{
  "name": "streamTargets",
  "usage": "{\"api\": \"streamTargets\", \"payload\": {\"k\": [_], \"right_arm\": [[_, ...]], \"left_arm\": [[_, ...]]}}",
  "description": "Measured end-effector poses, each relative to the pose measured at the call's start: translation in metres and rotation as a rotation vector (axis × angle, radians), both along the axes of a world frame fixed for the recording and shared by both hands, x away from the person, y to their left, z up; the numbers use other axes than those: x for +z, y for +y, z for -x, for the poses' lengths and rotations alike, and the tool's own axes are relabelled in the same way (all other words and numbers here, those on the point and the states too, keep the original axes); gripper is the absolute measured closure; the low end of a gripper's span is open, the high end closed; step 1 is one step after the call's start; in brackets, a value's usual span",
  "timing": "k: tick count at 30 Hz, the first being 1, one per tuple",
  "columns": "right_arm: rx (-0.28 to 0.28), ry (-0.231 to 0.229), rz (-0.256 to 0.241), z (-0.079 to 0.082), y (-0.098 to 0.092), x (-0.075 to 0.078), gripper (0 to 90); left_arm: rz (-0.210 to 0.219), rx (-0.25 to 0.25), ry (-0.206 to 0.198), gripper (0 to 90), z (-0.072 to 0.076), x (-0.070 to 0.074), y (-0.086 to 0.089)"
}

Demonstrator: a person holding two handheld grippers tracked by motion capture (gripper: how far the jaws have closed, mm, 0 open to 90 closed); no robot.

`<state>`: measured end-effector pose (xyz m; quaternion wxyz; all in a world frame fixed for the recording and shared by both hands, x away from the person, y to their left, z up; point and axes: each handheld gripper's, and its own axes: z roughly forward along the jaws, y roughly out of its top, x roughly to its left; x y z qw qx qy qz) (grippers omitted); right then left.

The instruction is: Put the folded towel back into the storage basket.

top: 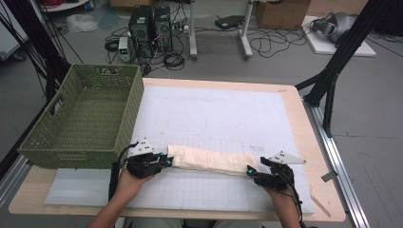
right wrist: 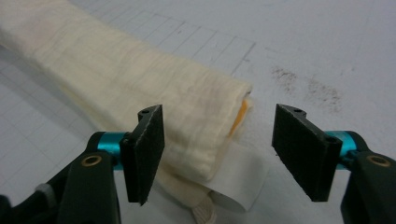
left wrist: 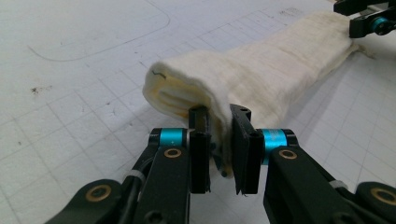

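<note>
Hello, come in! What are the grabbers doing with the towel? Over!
Left hand-held gripper shut on folded towel. Right hand-held gripper open at its other end. Nothing blocking.

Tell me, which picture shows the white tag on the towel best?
The right gripper view: the white tag sticks out under the folded towel end, close up. The high view shows the towel too small, and the left gripper view shows its far end.

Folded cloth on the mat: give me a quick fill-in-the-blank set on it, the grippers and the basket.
1. The left gripper is ____ on one end of the folded cream cloth.
2. The right gripper has its jaws ____ around the cloth's other end.
3. The woven basket at the table's left is ____ in colour.
4. In the high view the cloth lies ____ the two grippers.

Missing words: shut; open; green; between
</note>
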<state>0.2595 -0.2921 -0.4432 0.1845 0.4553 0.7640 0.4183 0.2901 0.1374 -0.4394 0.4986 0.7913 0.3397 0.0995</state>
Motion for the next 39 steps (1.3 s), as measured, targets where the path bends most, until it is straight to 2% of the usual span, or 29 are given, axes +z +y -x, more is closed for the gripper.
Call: {"api": "streamTargets", "payload": {"k": [5, 17, 22, 26, 32, 39], "right_arm": [[0.022, 0.029, 0.005, -0.001, 0.004, -0.004, 39.4], [0.08, 0.027, 0.066, 0.002, 0.009, -0.005, 47.8], [0.088, 0.034, 0.055, 0.003, 0.011, -0.007, 49.4], [0.111, 0.039, 0.052, 0.003, 0.013, -0.007, 62.7], [0.128, 0.05, 0.033, 0.003, 0.013, -0.007, 74.9], [0.134, 0.047, 0.044, 0.002, 0.015, -0.005, 80.3]], "left_arm": [[-0.002, -0.003, 0.002, 78.4, 0.0, -0.001, -0.001], [-0.006, 0.003, -0.005, 78.1, 0.0, -0.001, 0.0], [-0.004, 0.006, -0.006, 78.1, 0.0, -0.001, 0.0], [-0.005, 0.004, -0.008, 78.1, -0.001, -0.001, 0.0], [-0.006, 0.004, -0.011, 78.1, -0.001, -0.001, 0.0], [-0.005, 0.007, -0.012, 78.2, -0.001, -0.001, 0.001]]}}
